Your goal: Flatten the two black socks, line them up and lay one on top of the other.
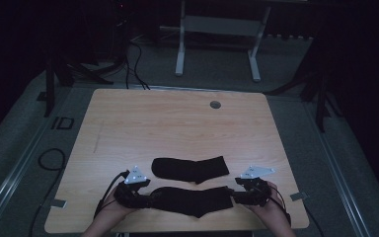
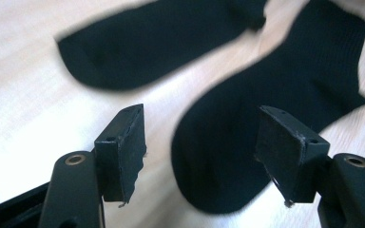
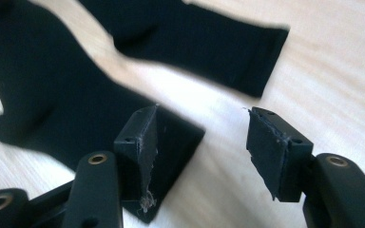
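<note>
Two black socks lie flat on the light wooden table (image 1: 177,123). The far sock (image 1: 190,169) lies crosswise, and the near sock (image 1: 192,200) runs parallel to it by the front edge. My left gripper (image 1: 145,194) is at the near sock's toe end. In the left gripper view the rounded toe of the near sock (image 2: 247,142) lies between the apart jaws of that gripper (image 2: 202,152), untouched by the pads; the far sock (image 2: 157,42) lies beyond. My right gripper (image 1: 234,193) is at the cuff end. There the near sock's cuff corner (image 3: 52,104) lies under one jaw of this gripper (image 3: 202,142), open, with bare wood in the gap.
A round cable hole (image 1: 215,104) sits near the table's far edge. Behind the table stands a white desk frame (image 1: 217,29) on grey carpet. Cables (image 1: 49,160) lie on the floor at the left. The front edge of the table is close under both hands.
</note>
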`<state>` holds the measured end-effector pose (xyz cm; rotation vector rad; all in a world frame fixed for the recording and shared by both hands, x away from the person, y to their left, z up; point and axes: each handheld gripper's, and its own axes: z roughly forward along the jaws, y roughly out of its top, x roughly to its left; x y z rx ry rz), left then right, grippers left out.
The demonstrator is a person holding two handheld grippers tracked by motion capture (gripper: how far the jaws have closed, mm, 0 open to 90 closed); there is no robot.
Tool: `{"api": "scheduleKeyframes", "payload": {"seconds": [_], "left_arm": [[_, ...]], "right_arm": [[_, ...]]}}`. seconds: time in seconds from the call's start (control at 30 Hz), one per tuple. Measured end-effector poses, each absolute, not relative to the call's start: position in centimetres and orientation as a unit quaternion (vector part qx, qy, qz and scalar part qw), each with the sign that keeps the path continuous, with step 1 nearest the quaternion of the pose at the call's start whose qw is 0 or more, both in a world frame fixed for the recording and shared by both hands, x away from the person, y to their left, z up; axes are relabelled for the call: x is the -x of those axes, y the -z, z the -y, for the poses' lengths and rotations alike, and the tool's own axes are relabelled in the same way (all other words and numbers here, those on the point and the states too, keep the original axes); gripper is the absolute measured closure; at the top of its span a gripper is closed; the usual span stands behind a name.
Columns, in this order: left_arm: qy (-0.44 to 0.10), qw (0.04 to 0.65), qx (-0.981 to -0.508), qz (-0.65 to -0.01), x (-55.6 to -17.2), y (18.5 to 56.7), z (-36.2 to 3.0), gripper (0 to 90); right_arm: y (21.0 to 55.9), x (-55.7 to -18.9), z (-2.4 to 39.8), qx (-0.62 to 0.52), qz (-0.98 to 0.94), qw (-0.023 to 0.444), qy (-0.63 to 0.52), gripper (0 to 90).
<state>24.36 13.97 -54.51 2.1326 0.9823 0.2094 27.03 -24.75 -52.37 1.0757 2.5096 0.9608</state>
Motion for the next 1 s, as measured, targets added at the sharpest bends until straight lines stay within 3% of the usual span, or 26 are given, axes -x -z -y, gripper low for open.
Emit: {"api": "scheduleKeyframes", "payload": {"seconds": [0.5,0.57,0.67,0.7,0.8,1.0], "left_arm": [[-0.115,0.338,-0.856,-0.373,-23.5,56.3,-12.8,51.9],[-0.115,0.338,-0.857,-0.373,-23.5,56.3,-12.8,61.8],[-0.112,0.340,-0.857,-0.370,-23.5,56.3,-12.8,72.5],[-0.106,0.341,-0.858,-0.369,-23.5,56.3,-12.8,72.5],[-0.101,0.346,-0.856,-0.369,-23.4,56.3,-12.8,85.0],[-0.090,0.357,-0.850,-0.377,-23.3,55.8,-13.3,86.0]], "right_arm": [[54.9,-25.7,23.2,-0.373,-0.874,0.124,-0.287,58.3],[55.0,-25.6,23.1,-0.372,-0.875,0.116,-0.288,65.9],[55.0,-25.6,23.1,-0.374,-0.874,0.110,-0.291,69.9],[55.0,-25.6,23.1,-0.373,-0.874,0.110,-0.291,72.0],[55.1,-25.5,23.0,-0.376,-0.871,0.102,-0.298,84.1],[54.2,-25.2,22.9,-0.375,-0.870,0.097,-0.306,85.8]]}}
